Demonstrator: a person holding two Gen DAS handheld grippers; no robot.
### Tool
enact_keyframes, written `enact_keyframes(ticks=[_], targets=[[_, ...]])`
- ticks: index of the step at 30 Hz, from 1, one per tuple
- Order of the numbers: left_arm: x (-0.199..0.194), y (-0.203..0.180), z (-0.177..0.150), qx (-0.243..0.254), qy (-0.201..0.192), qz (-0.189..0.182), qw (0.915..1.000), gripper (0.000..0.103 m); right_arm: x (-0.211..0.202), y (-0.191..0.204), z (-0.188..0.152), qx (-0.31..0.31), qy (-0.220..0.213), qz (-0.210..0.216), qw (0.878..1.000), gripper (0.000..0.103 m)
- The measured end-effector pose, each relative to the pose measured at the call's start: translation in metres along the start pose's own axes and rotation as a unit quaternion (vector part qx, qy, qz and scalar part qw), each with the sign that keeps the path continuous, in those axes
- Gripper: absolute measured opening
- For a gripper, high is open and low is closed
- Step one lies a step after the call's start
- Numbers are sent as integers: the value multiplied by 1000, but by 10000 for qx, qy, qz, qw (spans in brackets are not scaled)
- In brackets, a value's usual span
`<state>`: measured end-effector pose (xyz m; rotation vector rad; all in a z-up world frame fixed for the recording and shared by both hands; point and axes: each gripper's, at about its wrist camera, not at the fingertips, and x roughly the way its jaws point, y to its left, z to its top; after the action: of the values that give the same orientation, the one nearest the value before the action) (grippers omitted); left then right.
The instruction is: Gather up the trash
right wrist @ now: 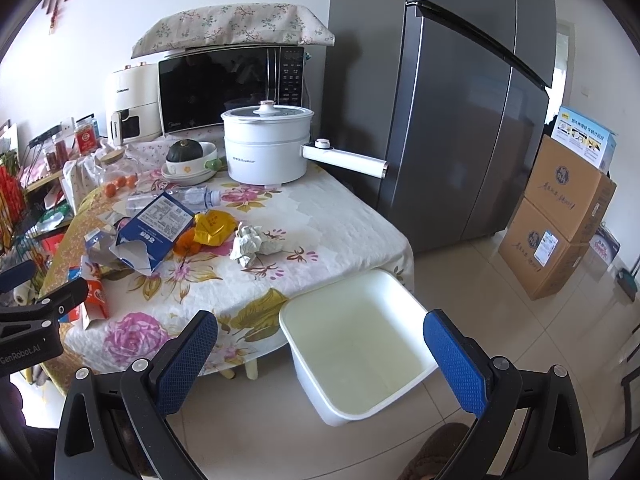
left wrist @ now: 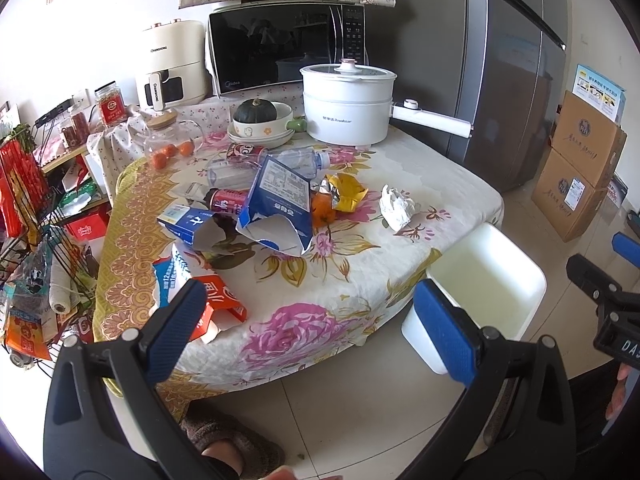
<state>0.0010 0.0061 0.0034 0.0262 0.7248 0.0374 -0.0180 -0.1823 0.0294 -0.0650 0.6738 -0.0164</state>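
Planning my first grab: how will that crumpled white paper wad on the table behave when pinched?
The crumpled paper wad looks light and loosely balled, so it will probably squash between the pads. Lying apart from the other litter, it should lift cleanly, though a push may skid it across the tablecloth.

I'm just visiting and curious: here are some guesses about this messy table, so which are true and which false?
1. The white bin is empty. True.
2. The crumpled white paper lies inside the bin. False: it lies on the table.
3. The left gripper holds a carton. False: it is open, holding nothing.
4. The white pot has its lid on. True.
5. The right gripper is clamped shut. False: its jaws are wide apart.
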Motion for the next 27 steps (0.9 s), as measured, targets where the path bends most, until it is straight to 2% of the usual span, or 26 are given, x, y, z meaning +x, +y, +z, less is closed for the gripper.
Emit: enact_keyframes(ticks=[5, 8, 11, 15, 17, 21, 25, 27], targets=[[8, 3, 2, 31, 203, -147, 9997, 103, 5, 6, 11, -153, 221, 194, 9995, 103], [15, 10, 6, -44, 433, -362, 9984, 103, 12, 10, 19, -220, 466, 565, 9971, 103], [30, 16, 9, 96, 780, -545, 9954, 103, 24, 17, 26, -376, 775, 982, 9914, 103], [51, 39, 11, 174, 1279, -602, 9898, 103, 43, 35, 32, -866, 1162, 1201, 9821, 103], [58, 59, 13, -14, 1428, -588, 9880, 103, 55, 43, 37, -983, 1365, 1384, 9760, 103], [74, 112, 14, -903, 1648, -590, 9804, 103, 81, 54, 45, -1052, 1643, 1597, 9677, 103], [99, 142, -3, -1570, 1904, -546, 9675, 103, 106, 58, 48, -985, 1731, 1604, 9668, 103], [118, 146, -15, -1856, 2194, -572, 9561, 103, 123, 56, 46, -829, 1829, 1546, 9674, 103]])
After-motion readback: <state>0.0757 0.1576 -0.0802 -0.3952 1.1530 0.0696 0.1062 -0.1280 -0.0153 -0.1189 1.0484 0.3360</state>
